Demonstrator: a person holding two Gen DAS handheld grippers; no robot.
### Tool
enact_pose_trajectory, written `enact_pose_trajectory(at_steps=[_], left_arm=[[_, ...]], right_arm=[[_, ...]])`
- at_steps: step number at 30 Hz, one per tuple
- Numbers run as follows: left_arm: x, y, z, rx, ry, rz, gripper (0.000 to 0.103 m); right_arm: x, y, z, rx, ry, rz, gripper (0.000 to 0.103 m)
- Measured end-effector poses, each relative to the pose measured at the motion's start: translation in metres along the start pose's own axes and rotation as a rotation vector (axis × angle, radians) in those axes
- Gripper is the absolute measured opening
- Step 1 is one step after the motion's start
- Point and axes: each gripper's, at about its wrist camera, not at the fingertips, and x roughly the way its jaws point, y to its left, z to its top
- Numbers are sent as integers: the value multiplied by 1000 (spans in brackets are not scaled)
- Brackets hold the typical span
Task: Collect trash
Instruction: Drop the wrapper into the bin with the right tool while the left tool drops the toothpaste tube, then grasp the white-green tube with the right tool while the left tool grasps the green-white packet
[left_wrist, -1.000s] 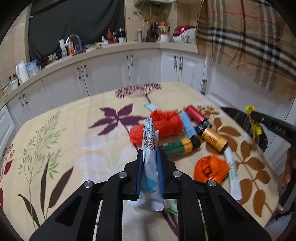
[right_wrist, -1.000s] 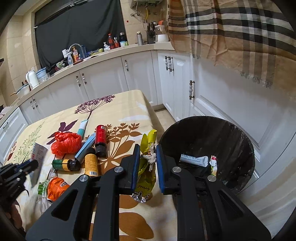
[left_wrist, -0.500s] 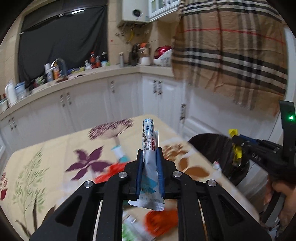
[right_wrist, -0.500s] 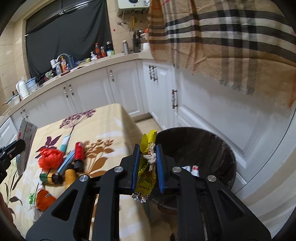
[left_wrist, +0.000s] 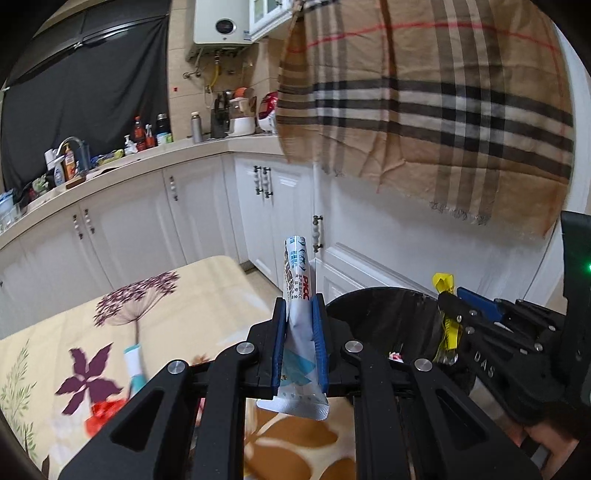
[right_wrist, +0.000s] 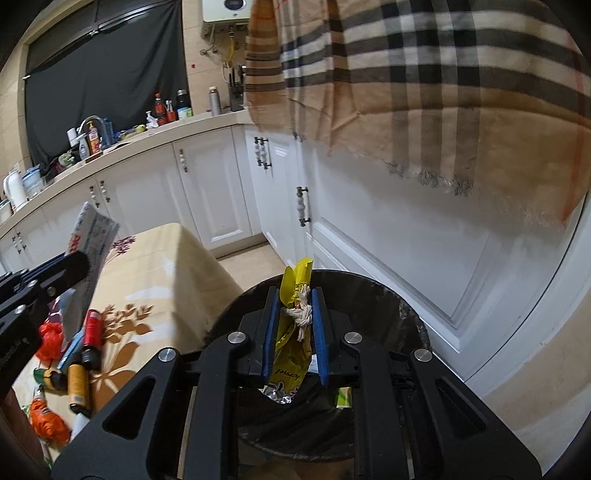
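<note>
moved: both my tools have swung off the desk (right_wrist: 162, 258) to the black bin (right_wrist: 406, 314) | right tool (right_wrist: 293, 325) pinching yellow wrapper (right_wrist: 291, 347) over bin | left tool (left_wrist: 299, 343) pinching white sachet (left_wrist: 297, 295) beside rim | advice: release only once centred above the opening

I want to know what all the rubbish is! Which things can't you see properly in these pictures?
- Bin contents, right wrist view: mostly covered by the right tool and its yellow wrapper.
- Red bag on the table, left wrist view: blurred and partly behind the left tool.
- White packet print: too small to read fully.
</note>
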Motion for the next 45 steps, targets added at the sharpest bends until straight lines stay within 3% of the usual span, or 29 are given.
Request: enact_pose_trajectory(at_steps=[8,10,15,19,25,32,34,45], left_arm=[[42,-21,10,12,38,4,18],[52,-25,11,20,52,14,27],[59,-28,9,20,62,19,39],[52,-25,8,12,55,28,51],[26,-11,-1,-8,45,45,61],[-22,32,-27,-44,55,124,68],[-36,47,-34,-63,54,147,68],[-120,136,-101,-173,111,358,72]], right_arm=[[25,-18,4,14,8,-40,19],[31,-22,3,21,11,-54,31],[38,-28,2,36,11,-78,48],[35,-28,2,37,12,-80,53],[16,-14,-4,16,12,-59,80],[-15,20,-14,-26,21,-19,82],[-26,34,-18,-50,15,-1,88],[-64,112,-49,-150,57,141,89]])
